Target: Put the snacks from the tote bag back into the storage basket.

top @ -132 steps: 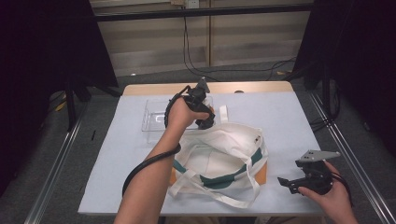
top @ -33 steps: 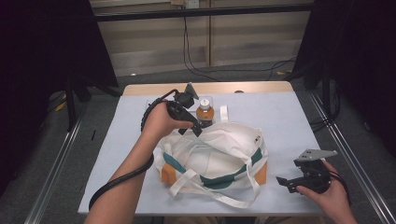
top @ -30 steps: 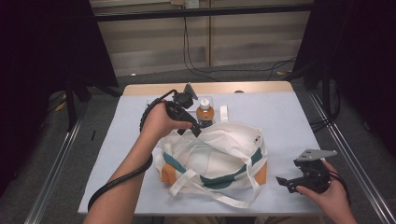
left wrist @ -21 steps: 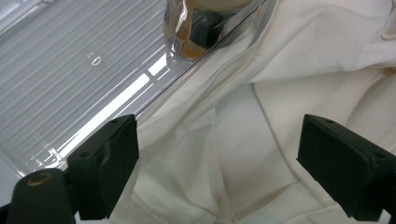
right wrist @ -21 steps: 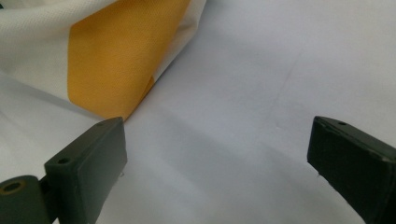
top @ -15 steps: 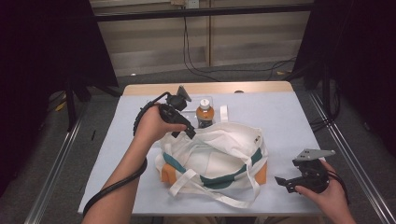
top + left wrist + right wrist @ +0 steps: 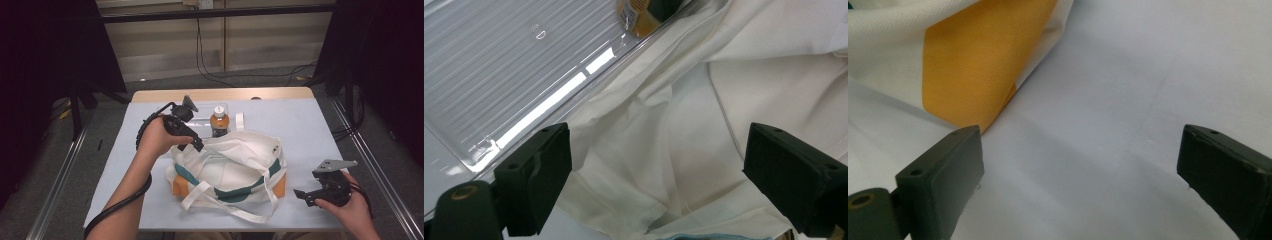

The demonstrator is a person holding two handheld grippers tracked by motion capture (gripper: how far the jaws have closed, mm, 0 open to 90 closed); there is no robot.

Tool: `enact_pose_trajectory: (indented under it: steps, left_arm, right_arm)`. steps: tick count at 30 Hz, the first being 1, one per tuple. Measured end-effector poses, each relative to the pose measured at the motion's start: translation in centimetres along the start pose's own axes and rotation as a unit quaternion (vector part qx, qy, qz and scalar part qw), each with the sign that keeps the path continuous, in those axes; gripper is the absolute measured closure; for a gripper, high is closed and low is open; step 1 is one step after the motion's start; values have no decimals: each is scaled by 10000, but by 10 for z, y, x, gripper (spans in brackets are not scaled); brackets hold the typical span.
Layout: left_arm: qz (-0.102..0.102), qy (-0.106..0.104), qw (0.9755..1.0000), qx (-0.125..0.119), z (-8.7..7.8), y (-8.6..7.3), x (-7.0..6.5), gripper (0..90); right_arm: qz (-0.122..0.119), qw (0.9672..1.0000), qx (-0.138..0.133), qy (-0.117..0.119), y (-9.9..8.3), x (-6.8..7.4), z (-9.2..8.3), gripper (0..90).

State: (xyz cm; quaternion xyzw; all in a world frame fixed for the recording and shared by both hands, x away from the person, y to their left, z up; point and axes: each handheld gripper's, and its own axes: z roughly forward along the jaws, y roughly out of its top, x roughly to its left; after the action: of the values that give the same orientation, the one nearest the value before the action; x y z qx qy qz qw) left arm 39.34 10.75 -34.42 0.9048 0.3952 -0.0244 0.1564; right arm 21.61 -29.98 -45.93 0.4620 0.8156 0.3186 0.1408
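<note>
A white tote bag [image 7: 235, 167] with teal and orange panels lies in the middle of the table. Behind it an amber bottle [image 7: 218, 120] with a white cap stands in a clear tray [image 7: 202, 114]. My left gripper [image 7: 194, 143] hovers at the bag's back left rim, open. In the left gripper view its jaws [image 7: 654, 175] stand wide over creased bag fabric [image 7: 684, 120], with the tray [image 7: 499, 65] and the bottle's base [image 7: 636, 15] beyond. My right gripper [image 7: 304, 196] rests open at the front right, its jaws [image 7: 1080, 180] over bare table near the bag's orange corner [image 7: 973, 65].
The table has a pale blue-white cover [image 7: 125, 165] and a wooden back edge [image 7: 225, 94]. The bag's straps [image 7: 200, 192] loop toward the front edge. A white strip [image 7: 239, 121] lies beside the bottle. Black curtains and metal floor rails flank the table.
My left gripper has drawn away from the bottle, moving left and toward me to the bag's rim. The bottle stays standing in the tray. The right gripper has not moved.
</note>
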Motion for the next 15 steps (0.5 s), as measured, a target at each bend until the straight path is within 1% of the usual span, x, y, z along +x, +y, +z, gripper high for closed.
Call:
enact_pose_trajectory:
  steps: [1, 2, 3, 6, 7, 8, 9, 12, 15]
  left_arm:
    - [-22, -19, 10000, -33, 1, -1, 0, 120]
    - [-16, -25, 10000, 3, 0, -2, 1, 120]
    - [-24, -24, 10000, -4, 1, -3, 2, 120]
    - [-90, -32, 10000, -8, 1, -7, 4, 120]
    - [-60, -23, 10000, 12, 1, -8, 4, 120]
    - [-99, -29, 9999, -16, 1, -10, 5, 120]
    - [-85, -20, 10000, 9, 1, -10, 5, 119]
    - [-126, -44, 9999, 27, 2, -14, 7, 119]
    - [-151, -47, 9999, -1, 2, -16, 7, 119]
  right_arm:
    - [-2, 10000, -5, 1, 0, 0, 0, 44]
    - [-1, 10000, -11, 6, 0, 0, 0, 44]
    - [-27, 10000, -30, 11, 0, 0, 0, 44]
    - [-1, 10000, -16, 20, 0, 0, 0, 44]
    - [-18, 10000, -14, 24, 0, 0, 0, 44]
    - [-23, 10000, -12, 21, 0, 0, 0, 44]
    - [-17, 10000, -8, 15, 0, 0, 1, 44]
    - [-14, 10000, -2, 4, 1, 1, 1, 44]
    - [-23, 10000, -8, -1, 1, 2, 1, 44]
